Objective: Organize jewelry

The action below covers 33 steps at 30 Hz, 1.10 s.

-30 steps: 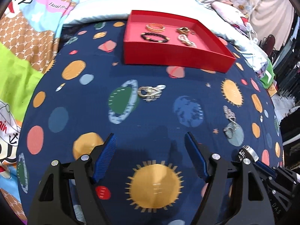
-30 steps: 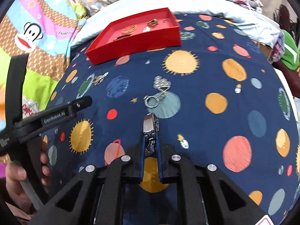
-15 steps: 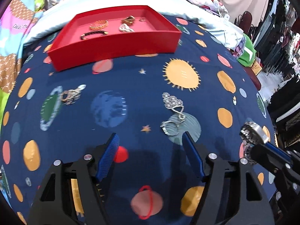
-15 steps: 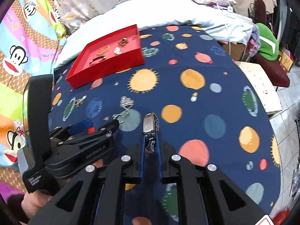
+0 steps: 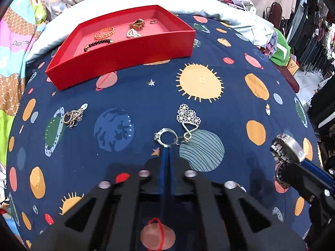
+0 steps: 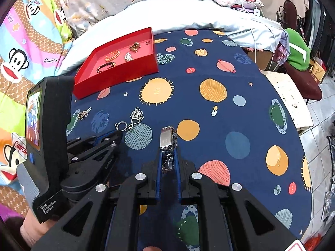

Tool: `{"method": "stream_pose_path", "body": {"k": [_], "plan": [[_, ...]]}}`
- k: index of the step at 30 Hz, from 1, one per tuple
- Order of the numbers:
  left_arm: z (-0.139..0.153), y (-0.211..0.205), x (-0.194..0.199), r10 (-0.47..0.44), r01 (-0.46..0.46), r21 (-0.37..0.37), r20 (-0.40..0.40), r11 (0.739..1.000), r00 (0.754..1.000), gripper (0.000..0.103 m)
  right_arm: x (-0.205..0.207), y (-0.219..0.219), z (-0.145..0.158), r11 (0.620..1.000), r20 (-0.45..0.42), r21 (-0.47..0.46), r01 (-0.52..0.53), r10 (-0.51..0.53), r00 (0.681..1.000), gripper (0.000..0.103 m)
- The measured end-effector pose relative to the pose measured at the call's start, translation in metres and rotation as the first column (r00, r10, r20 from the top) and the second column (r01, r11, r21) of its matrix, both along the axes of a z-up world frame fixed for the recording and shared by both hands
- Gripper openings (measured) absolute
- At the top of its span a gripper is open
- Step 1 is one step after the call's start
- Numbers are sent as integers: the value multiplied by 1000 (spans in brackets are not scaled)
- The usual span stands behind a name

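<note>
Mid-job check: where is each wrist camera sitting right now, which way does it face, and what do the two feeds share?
Left wrist: on the left gripper, facing the red tray; jaws shut at a ring; right gripper at the edge.
Right wrist: on the right gripper, facing across the cloth; jaws hold a watch; left gripper and hand show.
Shared: tray, ring, watch.
</note>
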<state>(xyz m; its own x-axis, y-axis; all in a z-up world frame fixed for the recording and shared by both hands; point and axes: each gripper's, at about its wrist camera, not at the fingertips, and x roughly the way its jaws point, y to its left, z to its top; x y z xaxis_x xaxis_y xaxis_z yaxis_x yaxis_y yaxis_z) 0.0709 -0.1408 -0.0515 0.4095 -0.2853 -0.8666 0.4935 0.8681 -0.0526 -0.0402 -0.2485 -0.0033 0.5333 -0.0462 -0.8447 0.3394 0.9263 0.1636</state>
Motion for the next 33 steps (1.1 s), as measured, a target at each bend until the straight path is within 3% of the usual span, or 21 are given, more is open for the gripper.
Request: {"method": "stream_pose_path", "body": {"k": [14,33], "plan": [[30,30,-23,-21,21,-55,-9,998,1000,0,-2,13,5,999,15,8,-32,32,999,10],[79,120,1,127,-125,-187,-2,974,992,0,25,47,16,993,45,2,-120,120,992,10]]}}
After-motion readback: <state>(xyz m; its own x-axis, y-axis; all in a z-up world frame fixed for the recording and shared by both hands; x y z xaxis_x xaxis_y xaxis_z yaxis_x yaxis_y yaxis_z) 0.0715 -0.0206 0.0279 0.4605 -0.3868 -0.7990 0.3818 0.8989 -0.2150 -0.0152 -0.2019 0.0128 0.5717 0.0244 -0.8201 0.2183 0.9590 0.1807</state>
